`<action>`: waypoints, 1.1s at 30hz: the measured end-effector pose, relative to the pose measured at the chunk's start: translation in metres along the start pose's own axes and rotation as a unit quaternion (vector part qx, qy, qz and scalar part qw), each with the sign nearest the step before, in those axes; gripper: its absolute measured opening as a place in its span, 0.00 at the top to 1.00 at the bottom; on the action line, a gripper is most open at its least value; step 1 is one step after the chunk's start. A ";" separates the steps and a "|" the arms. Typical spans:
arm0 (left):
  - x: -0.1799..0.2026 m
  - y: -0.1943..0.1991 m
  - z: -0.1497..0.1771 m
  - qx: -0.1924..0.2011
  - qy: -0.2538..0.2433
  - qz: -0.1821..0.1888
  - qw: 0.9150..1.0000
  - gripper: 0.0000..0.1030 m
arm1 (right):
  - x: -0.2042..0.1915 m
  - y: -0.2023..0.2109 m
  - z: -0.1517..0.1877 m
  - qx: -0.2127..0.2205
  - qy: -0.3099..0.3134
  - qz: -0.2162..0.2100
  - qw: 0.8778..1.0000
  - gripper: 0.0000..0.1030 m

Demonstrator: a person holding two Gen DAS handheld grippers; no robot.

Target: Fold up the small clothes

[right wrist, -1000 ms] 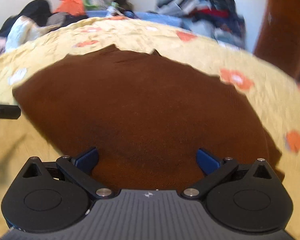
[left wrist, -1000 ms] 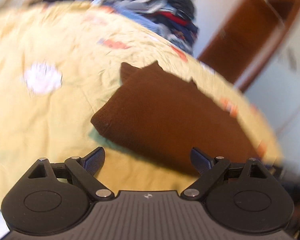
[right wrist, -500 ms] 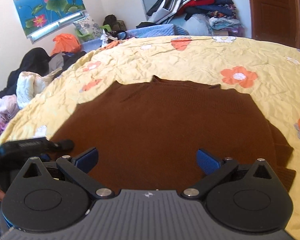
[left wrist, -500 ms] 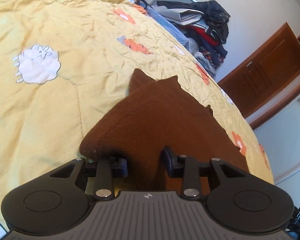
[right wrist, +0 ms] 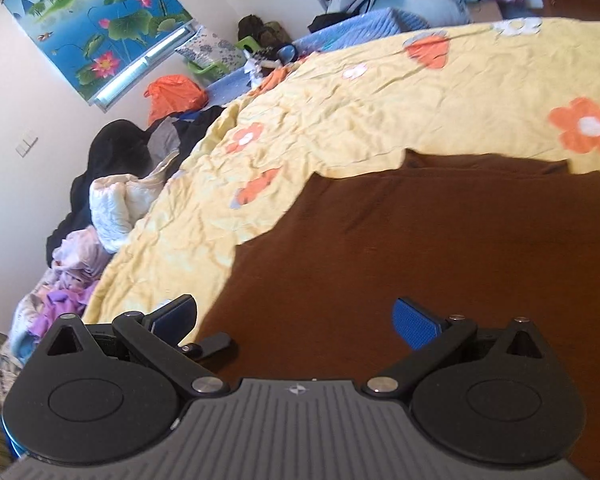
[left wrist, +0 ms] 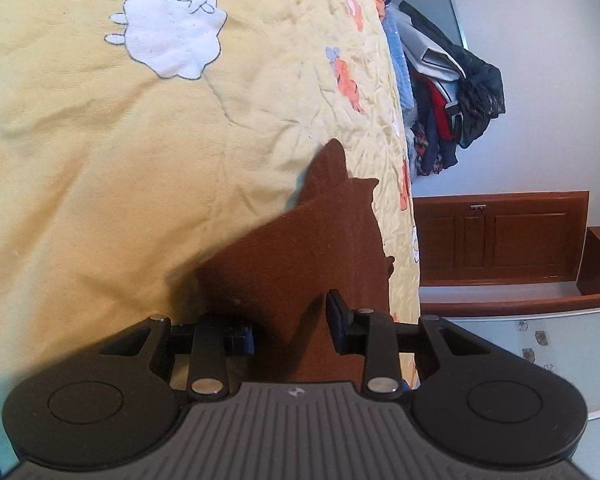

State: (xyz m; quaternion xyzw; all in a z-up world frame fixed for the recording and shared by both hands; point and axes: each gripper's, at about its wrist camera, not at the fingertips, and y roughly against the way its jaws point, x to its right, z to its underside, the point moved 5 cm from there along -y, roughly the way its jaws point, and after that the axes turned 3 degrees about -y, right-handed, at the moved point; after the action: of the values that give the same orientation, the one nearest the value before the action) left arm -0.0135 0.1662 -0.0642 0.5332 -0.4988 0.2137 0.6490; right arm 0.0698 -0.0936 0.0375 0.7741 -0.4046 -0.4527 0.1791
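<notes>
Left gripper pinching the brown garment's edge — a fold about to begin

The brown knit garment (right wrist: 440, 248) lies spread on the yellow quilt (left wrist: 100, 160), toward the bed's near edge, its far hem reaching mid-quilt. The left gripper (left wrist: 290, 330) has its fingers drawn in on a bunched fold of the cloth at the garment's left side, so it seems to have a hold. The right gripper (right wrist: 296, 322) hovers over the near part of the garment with its fingers spread wide, gripping nothing. The step looks like the first fold — next, the right gripper probably needs to take a matching edge, then both carry the fabric across evenly without dragging the quilt.
</notes>
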 end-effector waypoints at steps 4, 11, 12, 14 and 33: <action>-0.004 0.004 0.002 0.009 0.011 0.007 1.000 0.65 | -0.010 -0.007 0.003 -0.009 0.009 -0.004 1.000 0.00; 0.013 -0.007 0.001 0.034 -0.049 -0.012 0.998 0.62 | -0.005 -0.011 0.009 -0.019 -0.003 0.001 1.000 0.00; 0.021 -0.008 0.004 0.046 -0.093 -0.032 0.994 0.64 | -0.004 -0.012 0.009 -0.020 -0.009 0.000 1.000 0.00; 0.040 -0.012 0.016 0.070 -0.216 -0.104 0.968 0.79 | -0.004 -0.011 0.008 -0.019 -0.015 -0.004 1.000 0.00; 0.075 -0.026 0.079 0.139 -0.535 -0.217 0.805 0.85 | -0.059 -0.149 -0.023 -0.195 0.090 0.057 0.975 0.00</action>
State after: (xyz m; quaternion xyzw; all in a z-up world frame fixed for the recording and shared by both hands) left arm 0.0054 0.0663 -0.0159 0.7420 -0.6029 -0.1848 0.2275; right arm 0.1431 0.0413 -0.0133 0.7376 -0.3345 -0.4402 0.3877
